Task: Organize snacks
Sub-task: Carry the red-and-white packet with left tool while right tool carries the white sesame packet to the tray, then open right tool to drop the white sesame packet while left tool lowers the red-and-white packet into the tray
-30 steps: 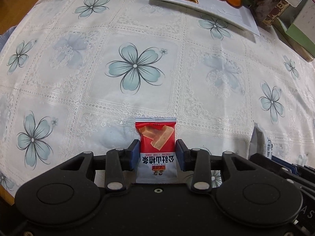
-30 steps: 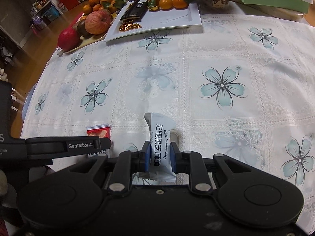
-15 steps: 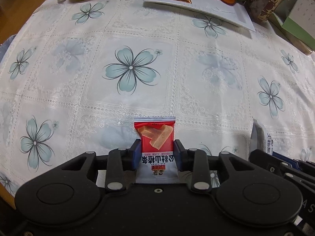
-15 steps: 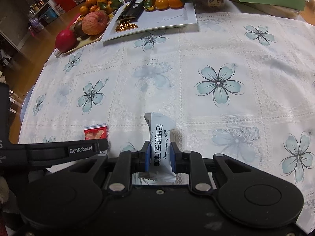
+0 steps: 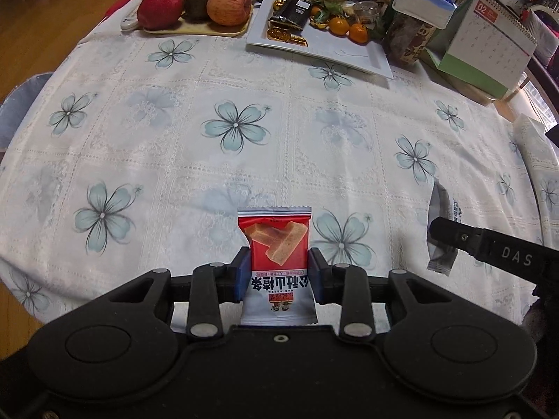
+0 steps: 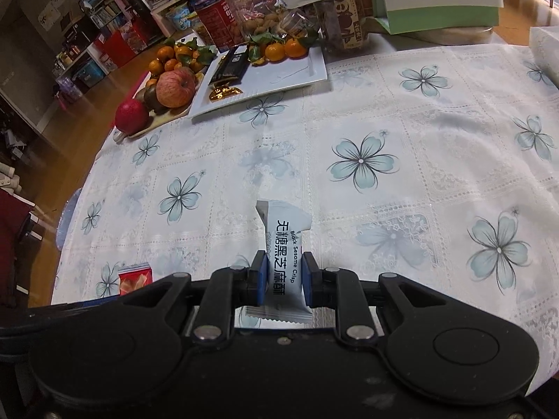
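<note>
While each hand-held gripper clamps one, red snack packet (image 5: 276, 244) and white sesame-crisp packet (image 6: 284, 244) stay unopened

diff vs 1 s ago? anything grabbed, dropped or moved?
Both grippers lifted and tipped up toward the far side: the white plate and fruit tray now sit lower and fuller in both views. Unchanged: left gripper clamps the red snack packet, right gripper the white sesame crisp packet.

Floral-clothed table (image 5: 279, 80), white plate (image 5: 349, 54) (rectangular), fruit tray (image 5: 195, 30), calendar (image 5: 489, 45)
</note>
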A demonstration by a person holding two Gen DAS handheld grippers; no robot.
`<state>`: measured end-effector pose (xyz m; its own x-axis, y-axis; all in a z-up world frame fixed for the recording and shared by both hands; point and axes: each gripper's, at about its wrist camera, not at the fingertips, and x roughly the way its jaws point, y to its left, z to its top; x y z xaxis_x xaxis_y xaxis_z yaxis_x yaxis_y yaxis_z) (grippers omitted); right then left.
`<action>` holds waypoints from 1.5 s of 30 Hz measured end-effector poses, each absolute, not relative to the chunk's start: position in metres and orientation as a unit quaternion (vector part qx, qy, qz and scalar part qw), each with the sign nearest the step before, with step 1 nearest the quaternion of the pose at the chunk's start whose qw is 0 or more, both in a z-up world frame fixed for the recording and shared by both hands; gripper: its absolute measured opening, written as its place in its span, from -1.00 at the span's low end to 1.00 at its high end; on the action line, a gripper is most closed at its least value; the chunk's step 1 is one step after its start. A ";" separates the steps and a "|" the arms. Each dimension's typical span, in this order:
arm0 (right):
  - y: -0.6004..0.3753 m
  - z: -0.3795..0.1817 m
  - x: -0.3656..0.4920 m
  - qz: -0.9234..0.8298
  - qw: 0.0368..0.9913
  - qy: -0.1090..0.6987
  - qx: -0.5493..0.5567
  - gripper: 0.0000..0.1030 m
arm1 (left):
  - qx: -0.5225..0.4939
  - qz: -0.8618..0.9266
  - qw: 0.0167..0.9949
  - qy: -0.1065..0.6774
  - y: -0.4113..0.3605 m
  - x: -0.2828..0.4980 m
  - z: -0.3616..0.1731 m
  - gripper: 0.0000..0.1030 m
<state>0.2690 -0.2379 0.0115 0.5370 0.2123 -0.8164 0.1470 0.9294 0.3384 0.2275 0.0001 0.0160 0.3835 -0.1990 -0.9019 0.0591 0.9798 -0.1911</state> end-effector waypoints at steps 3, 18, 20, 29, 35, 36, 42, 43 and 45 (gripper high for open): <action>-0.239 0.020 0.235 0.020 0.858 0.469 0.209 -0.58 | -0.071 -0.081 0.825 0.555 0.004 0.203 0.021 -0.18; -0.234 0.025 0.081 -0.005 0.831 0.477 0.286 -0.58 | -0.070 -0.094 0.801 0.588 0.001 0.096 0.030 -0.18; -0.231 0.024 0.073 -0.004 0.828 0.480 0.289 -0.58 | -0.073 -0.105 0.792 0.597 -0.003 0.086 0.026 -0.18; -0.229 0.019 0.044 -0.019 0.823 0.485 0.296 -0.58 | -0.072 -0.102 0.777 0.617 -0.014 0.060 0.009 -0.18; -0.236 0.022 0.057 -0.034 0.828 0.483 0.283 -0.58 | -0.060 -0.082 0.793 0.601 -0.009 0.079 0.017 -0.18; -0.237 0.022 0.060 -0.035 0.828 0.484 0.282 -0.58 | -0.058 -0.077 0.795 0.599 -0.008 0.084 0.018 -0.18; -0.242 0.015 0.081 -0.047 0.821 0.501 0.269 -0.58 | -0.065 -0.064 0.787 0.610 -0.004 0.113 0.018 -0.18; -0.243 0.014 0.084 -0.051 0.821 0.504 0.264 -0.58 | -0.069 -0.062 0.786 0.612 -0.003 0.117 0.018 -0.18; -0.246 0.011 0.088 -0.057 0.819 0.509 0.258 -0.58 | -0.071 -0.060 0.782 0.616 -0.003 0.127 0.016 -0.18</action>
<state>0.0876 -0.2457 0.0109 0.4756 0.1695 -0.8632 0.3552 0.8607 0.3647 0.1268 -0.0033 0.0159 0.2346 -0.1820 -0.9549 0.0062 0.9826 -0.1858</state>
